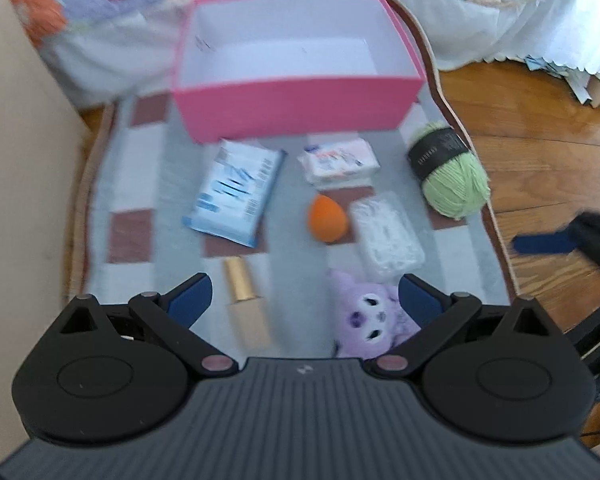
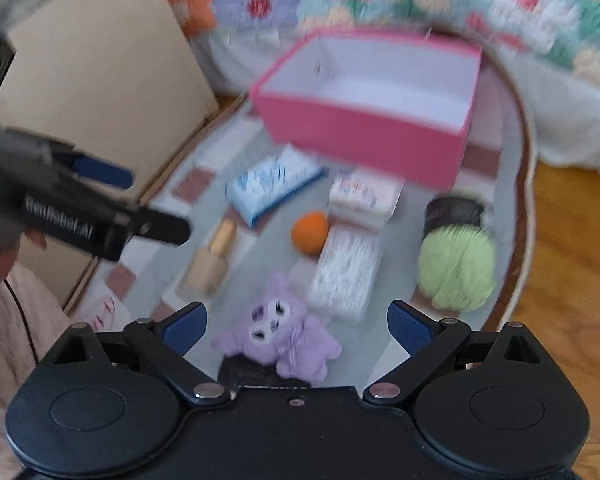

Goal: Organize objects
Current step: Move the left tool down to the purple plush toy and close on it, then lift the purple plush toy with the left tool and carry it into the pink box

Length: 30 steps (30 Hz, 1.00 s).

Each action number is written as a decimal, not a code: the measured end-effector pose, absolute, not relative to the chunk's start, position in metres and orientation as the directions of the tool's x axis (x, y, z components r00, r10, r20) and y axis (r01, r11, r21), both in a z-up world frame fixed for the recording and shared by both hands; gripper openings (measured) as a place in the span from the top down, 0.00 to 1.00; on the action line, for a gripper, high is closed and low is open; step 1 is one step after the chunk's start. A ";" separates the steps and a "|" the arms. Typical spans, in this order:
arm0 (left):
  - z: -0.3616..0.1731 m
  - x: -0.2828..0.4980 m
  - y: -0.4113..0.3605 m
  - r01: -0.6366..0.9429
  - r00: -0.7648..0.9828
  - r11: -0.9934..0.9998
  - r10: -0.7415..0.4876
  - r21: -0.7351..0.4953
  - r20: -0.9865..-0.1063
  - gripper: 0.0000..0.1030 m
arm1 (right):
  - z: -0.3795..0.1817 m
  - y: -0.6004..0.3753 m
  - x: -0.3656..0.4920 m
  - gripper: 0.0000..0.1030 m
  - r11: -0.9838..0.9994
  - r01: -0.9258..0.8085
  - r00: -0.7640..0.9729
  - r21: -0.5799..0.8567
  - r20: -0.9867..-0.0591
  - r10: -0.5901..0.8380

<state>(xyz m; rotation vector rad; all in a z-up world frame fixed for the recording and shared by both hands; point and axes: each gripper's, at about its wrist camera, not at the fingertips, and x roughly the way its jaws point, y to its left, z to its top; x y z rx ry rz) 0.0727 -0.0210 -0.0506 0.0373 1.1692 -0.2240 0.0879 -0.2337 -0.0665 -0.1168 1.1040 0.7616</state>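
Purple plush [image 2: 278, 340] partly hidden by left gripper [image 1: 304, 300] | both views blurred | left, right gripper [image 2: 296, 326] jaws wide, empty

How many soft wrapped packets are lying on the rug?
2. The blue-and-white packet lies in front of the pink box's left half; the pink-and-white packet lies just right of it. None looks hidden.
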 end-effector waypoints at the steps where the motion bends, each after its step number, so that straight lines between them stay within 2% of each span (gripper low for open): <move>1: -0.061 0.075 -0.025 0.199 0.358 0.974 -0.174 -0.107 -0.917 0.02 | -0.078 -0.232 0.091 0.04 0.747 -0.592 0.198 0.302 -0.844 0.499; 8: -0.113 0.082 -0.037 0.189 0.262 0.958 -0.260 -0.215 -0.930 0.03 | -0.142 -0.237 0.102 0.04 0.767 -0.372 0.007 0.523 -0.824 0.566; 13: -0.140 0.087 -0.027 0.143 0.214 0.945 -0.319 -0.294 -0.923 0.09 | -0.173 -0.233 0.108 0.04 0.805 -0.270 -0.049 0.528 -0.843 0.536; 14: -0.145 0.087 -0.026 0.137 0.206 0.942 -0.330 -0.307 -0.921 0.13 | -0.177 -0.232 0.108 0.04 0.806 -0.261 -0.053 0.531 -0.842 0.537; 15: -0.148 0.087 -0.025 0.053 0.231 0.947 -0.320 -0.317 -0.919 0.16 | -0.180 -0.229 0.107 0.04 0.805 -0.253 -0.061 0.537 -0.839 0.540; 22: -0.169 0.078 -0.024 0.038 0.229 0.926 -0.374 -0.375 -0.899 0.43 | -0.196 -0.211 0.101 0.04 0.826 -0.231 -0.074 0.514 -0.856 0.512; 24: -0.175 0.078 -0.023 0.035 0.229 0.917 -0.394 -0.397 -0.890 0.56 | -0.197 -0.208 0.100 0.03 0.828 -0.237 -0.059 0.508 -0.859 0.509; 26: -0.181 0.079 -0.024 0.021 0.223 0.906 -0.417 -0.424 -0.881 0.58 | -0.193 -0.205 0.097 0.08 0.832 -0.267 -0.029 0.485 -0.868 0.496; 28: -0.180 0.078 -0.026 0.027 0.237 0.908 -0.412 -0.418 -0.880 0.59 | -0.188 -0.201 0.094 0.20 0.834 -0.316 0.008 0.452 -0.878 0.478; 30: -0.180 0.077 -0.025 0.017 0.241 0.906 -0.414 -0.423 -0.878 0.60 | -0.188 -0.199 0.093 0.22 0.831 -0.344 0.018 0.438 -0.881 0.472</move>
